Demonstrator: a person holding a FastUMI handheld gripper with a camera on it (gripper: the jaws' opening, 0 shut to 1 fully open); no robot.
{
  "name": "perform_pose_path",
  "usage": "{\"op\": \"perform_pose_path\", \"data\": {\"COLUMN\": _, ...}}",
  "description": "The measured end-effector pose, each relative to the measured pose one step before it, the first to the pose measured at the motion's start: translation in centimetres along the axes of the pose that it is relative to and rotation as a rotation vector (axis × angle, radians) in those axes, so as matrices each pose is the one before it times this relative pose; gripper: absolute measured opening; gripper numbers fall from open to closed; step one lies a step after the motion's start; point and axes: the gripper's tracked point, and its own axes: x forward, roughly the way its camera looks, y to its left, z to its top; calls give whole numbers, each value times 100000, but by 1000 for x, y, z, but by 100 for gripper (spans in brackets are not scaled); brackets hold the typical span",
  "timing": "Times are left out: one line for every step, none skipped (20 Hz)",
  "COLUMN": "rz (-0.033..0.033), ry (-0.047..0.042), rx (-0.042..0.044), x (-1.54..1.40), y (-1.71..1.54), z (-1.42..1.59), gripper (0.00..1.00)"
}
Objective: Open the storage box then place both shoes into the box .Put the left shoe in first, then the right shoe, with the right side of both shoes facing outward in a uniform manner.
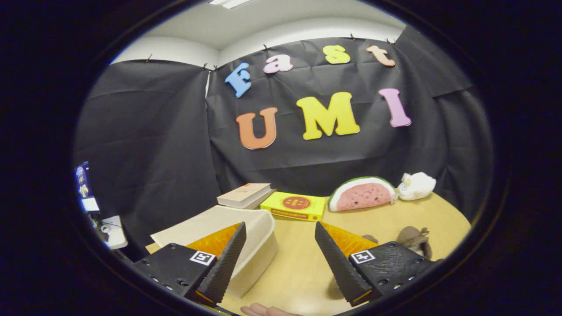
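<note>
My gripper (279, 259) hangs wide open, empty, over bare table (303, 263). The box (246, 237) sits closed behind my left finger, its near edge just beside it. A shoe (415, 239) lies beyond my right finger.

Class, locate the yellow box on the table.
In the gripper view, the yellow box lies beyond the open gripper, between the books and the watermelon plush.

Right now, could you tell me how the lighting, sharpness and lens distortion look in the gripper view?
In the gripper view, light is even and soft, with no harsh glare on the table; fisheye bends the table edge and wall; the yellow box and watermelon plush are fairly sharp; the open gripper is sharp too.
</note>
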Motion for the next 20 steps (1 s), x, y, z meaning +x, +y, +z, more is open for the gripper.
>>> {"op": "perform_pose_path", "data": {"rz": 3176, "ry": 2154, "rx": 1141, "x": 1024, "y": 820, "z": -619, "gripper": 96}}
{"op": "perform_pose_path", "data": {"rz": 1315, "ry": 1998, "rx": 453, "x": 1116, "y": 374, "z": -514, "gripper": 96}}
{"op": "perform_pose_path", "data": {"rz": 1348, "ry": 1359, "rx": -231, "x": 816, "y": 321, "z": -450, "gripper": 96}}
{"op": "perform_pose_path", "data": {"rz": 1447, "ry": 1570, "rx": -626, "x": 1123, "y": 297, "z": -562, "gripper": 96}}
{"op": "perform_pose_path", "data": {"rz": 1853, "ry": 1749, "rx": -281, "x": 926, "y": 242, "z": -707, "gripper": 96}}
{"op": "perform_pose_path", "data": {"rz": 2566, "ry": 1852, "rx": 873, "x": 805, "y": 401, "z": -562, "gripper": 96}}
{"op": "perform_pose_path", "data": {"rz": 3126, "ry": 2344, "rx": 1633, "x": 548, "y": 296, "z": -658, "gripper": 96}}
{"op": "perform_pose_path", "data": {"rz": 4226, "ry": 2151, "rx": 1817, "x": 335, "y": 386, "z": -358, "gripper": 96}}
{"op": "perform_pose_path", "data": {"rz": 3393, "ry": 2272, "rx": 1247, "x": 520, "y": 309, "z": -456, "gripper": 96}}
{"op": "perform_pose_path", "data": {"rz": 3002, "ry": 1819, "rx": 1215, "x": 386, "y": 148, "z": -295, "gripper": 96}}
{"op": "perform_pose_path", "data": {"rz": 2696, "ry": 1946, "rx": 1551, "x": 190, "y": 77, "z": -345, "gripper": 96}}
{"op": "perform_pose_path", "data": {"rz": 2844, "ry": 1590, "rx": 3122, "x": 301, "y": 50, "z": -179, "gripper": 97}}
{"op": "perform_pose_path", "data": {"rz": 2597, "ry": 2166, "rx": 4696, "x": 279, "y": -147, "z": -284, "gripper": 97}}
{"op": "perform_pose_path", "data": {"rz": 2233, "ry": 2670, "rx": 5282, "x": 433, "y": -191, "z": -271, "gripper": 97}}
{"op": "perform_pose_path", "data": {"rz": 914, "ry": 2909, "rx": 5042, "x": 374, "y": -224, "z": -430, "gripper": 97}}
{"op": "perform_pose_path", "data": {"rz": 1919, "ry": 3102, "rx": 5293, "x": 335, "y": -157, "z": -354, "gripper": 98}}
{"op": "perform_pose_path", "data": {"rz": 1062, "ry": 2017, "rx": 5881, "x": 95, "y": 54, "z": -71, "gripper": 99}}
{"op": "perform_pose_path", "data": {"rz": 1274, "ry": 2218, "rx": 4767, "x": 280, "y": -80, "z": -186, "gripper": 99}}
{"op": "perform_pose_path", "data": {"rz": 1222, "ry": 1856, "rx": 4157, "x": 146, "y": 101, "z": -213, "gripper": 99}}
{"op": "perform_pose_path", "data": {"rz": 1399, "ry": 1515, "rx": 5056, "x": 66, "y": -30, "z": -147, "gripper": 99}}
